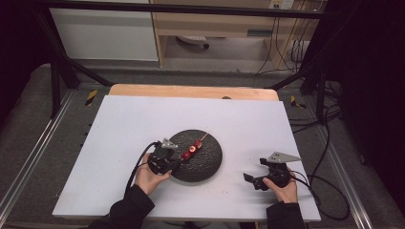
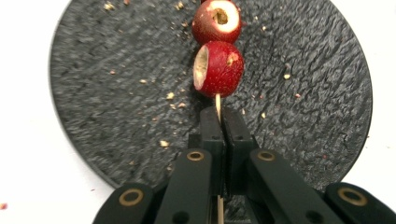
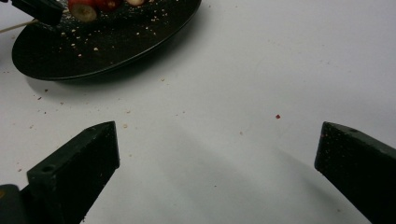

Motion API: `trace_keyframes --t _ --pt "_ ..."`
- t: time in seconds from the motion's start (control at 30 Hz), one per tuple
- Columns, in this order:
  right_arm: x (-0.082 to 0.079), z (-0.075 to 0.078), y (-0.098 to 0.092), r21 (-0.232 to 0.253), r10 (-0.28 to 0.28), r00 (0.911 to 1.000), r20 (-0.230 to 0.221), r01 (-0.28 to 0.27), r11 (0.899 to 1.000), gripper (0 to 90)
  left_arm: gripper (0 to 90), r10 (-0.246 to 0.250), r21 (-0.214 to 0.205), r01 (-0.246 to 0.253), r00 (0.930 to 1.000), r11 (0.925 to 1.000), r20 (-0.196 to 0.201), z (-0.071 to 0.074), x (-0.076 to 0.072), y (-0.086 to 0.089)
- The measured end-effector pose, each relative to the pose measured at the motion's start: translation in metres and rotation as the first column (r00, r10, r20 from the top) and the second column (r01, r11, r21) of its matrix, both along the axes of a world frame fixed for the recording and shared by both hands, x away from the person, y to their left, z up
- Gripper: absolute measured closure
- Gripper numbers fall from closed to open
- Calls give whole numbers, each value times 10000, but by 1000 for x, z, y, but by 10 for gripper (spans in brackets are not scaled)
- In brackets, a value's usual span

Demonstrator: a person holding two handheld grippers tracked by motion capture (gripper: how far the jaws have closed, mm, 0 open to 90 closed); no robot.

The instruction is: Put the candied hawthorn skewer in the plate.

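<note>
The left gripper [image 2: 218, 122] is clenched on a thin wooden skewer [image 2: 217, 101], its black jaws pressed together with the stick pinched between them. 2 small red fruits with cored ends [image 2: 218, 69] are threaded on that skewer and sit over the round black textured plate [image 1: 210, 164], which is dusted with pale crumbs. In the high view the skewer's pointed tip reaches toward the plate's far rim. The right gripper [image 3: 217, 158] hovers released over the bare white table [image 1: 143, 119], well apart from the plate, jaws spread wide with nothing between them.

The likely trouble from here is the grip itself — the jaws hold only the bare stick, just beside the nearer fruit, so a tilt could let the skewer swivel or the fruits slide off the pointed end. The fruit is already cut open and crumbling — pushing on it could split it off the stick.
</note>
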State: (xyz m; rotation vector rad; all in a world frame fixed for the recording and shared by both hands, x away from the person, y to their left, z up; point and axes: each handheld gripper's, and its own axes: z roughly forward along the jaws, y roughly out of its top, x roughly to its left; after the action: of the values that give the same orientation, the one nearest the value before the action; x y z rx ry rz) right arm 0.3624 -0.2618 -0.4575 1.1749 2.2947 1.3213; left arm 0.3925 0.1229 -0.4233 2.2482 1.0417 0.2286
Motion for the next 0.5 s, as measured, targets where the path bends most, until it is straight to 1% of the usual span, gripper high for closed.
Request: trace_keyframes --t 0.03,0.1,0.2,0.33,0.4,0.5 --pt "0 0 0 9 7 10000 -23 -7 10000 5 882 -7 90 7 10000 10000 34 -1 0 -1" --pt "0 0 0 44 14 10000 -12 -14 10000 5 881 -15 131 15 10000 9999 38 -1 -1 -3" --pt "0 0 0 6 7 10000 -4 -7 10000 6 881 3 106 -3 10000 9999 -3 -2 0 -4" --pt "0 0 0 20 -2 10000 -7 2 10000 5 877 5 125 -5 10000 9999 39 -2 -1 -3" --pt "-1 0 0 20 -37 10000 -38 37 10000 6 874 6 63 -6 10000 10000 94 -1 -1 -2" --pt "-1 0 0 0 -51 10000 -34 51 10000 6 809 -43 -265 49 9998 9996 216 0 -4 4"
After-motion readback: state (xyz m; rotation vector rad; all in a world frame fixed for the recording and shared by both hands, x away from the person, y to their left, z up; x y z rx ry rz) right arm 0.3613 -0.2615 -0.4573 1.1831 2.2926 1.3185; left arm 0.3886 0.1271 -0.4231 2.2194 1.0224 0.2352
